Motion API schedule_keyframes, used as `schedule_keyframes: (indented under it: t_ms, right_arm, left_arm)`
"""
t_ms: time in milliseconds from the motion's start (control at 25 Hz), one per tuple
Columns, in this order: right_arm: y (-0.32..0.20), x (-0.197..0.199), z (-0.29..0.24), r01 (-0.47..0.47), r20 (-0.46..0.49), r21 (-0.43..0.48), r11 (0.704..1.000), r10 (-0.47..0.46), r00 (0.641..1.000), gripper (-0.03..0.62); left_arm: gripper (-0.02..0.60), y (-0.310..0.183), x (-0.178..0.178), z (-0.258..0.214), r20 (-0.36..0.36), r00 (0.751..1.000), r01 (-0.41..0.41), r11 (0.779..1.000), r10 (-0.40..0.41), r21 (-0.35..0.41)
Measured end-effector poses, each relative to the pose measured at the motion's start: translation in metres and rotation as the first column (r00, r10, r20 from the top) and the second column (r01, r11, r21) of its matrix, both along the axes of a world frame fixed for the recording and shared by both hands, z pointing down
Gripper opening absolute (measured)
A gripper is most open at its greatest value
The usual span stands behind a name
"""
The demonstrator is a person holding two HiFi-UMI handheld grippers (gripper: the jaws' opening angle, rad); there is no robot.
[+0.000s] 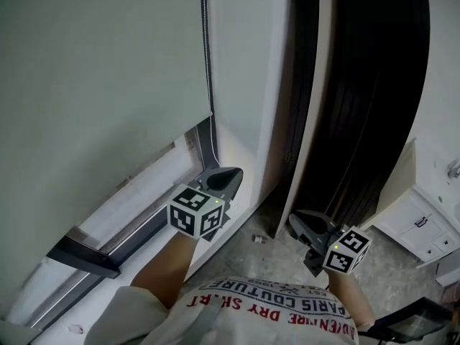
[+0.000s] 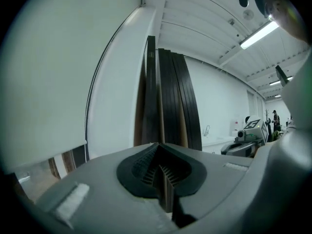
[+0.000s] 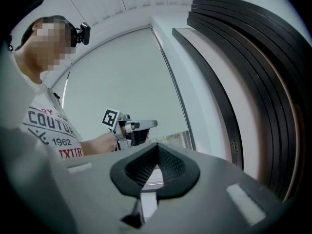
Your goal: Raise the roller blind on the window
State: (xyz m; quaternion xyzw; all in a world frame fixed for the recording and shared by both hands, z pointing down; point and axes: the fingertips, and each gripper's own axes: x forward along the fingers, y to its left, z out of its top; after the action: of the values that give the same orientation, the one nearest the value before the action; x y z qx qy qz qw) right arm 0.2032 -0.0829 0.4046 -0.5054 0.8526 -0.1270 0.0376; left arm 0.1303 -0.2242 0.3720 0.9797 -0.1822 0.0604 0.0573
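Facing the roller blind (image 1: 93,85), both grippers were clenched empty.
Its pull cord (image 1: 207,49) ran vertically above the left gripper (image 1: 228,177); right gripper (image 1: 298,220) sat farther, lower right.

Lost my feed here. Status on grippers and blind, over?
Left gripper shut, empty. Right gripper shut, empty. Roller blind mostly down, cord untouched. Nothing seen in the way.

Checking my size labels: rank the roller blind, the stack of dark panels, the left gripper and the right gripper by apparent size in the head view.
1. roller blind, filling the upper left.
2. stack of dark panels.
3. left gripper and right gripper: they look alike, so not ranked.
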Motion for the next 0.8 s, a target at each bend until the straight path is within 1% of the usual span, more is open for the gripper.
schedule_keyframes:
  t_ms: [200,360,520,560,600,680,800]
  right_arm:
    - [-0.038,0.008,0.006,0.001,-0.01,0.005,1.0,-0.001,1.0,-0.003]
    - [-0.047,0.014,0.02,0.008,-0.011,-0.014,1.0,-0.008,1.0,-0.003]
    - [-0.057,0.025,0.027,0.024,-0.002,-0.026,0.999,-0.024,1.0,-0.003]
    - [-0.061,0.028,0.029,0.029,0.001,-0.031,0.999,-0.029,1.0,-0.003]
    - [-0.065,0.032,0.03,0.033,0.006,-0.036,0.999,-0.033,0.999,-0.003]
    - [-0.073,0.04,0.031,0.043,0.015,-0.046,0.998,-0.042,0.999,-0.003]
    - [-0.086,0.05,0.028,0.056,0.013,-0.055,0.997,-0.055,0.998,-0.003]
  left_arm:
    - [0.003,-0.093,0.005,-0.026,-0.041,0.995,0.097,0.991,-0.094,0.088]
    - [0.005,-0.158,0.012,-0.038,-0.051,0.983,0.183,0.978,-0.179,0.097]
    - [0.006,-0.213,0.023,-0.05,-0.035,0.964,0.267,0.956,-0.264,0.125]
    - [0.038,-0.226,0.026,-0.05,-0.032,0.959,0.285,0.951,-0.283,0.121]
    - [0.089,-0.238,0.029,-0.049,-0.029,0.953,0.303,0.946,-0.302,0.114]
    - [0.127,-0.259,0.035,-0.046,-0.027,0.94,0.341,0.935,-0.34,0.098]
    - [0.143,-0.285,0.044,-0.044,-0.017,0.93,0.367,0.927,-0.367,0.075]
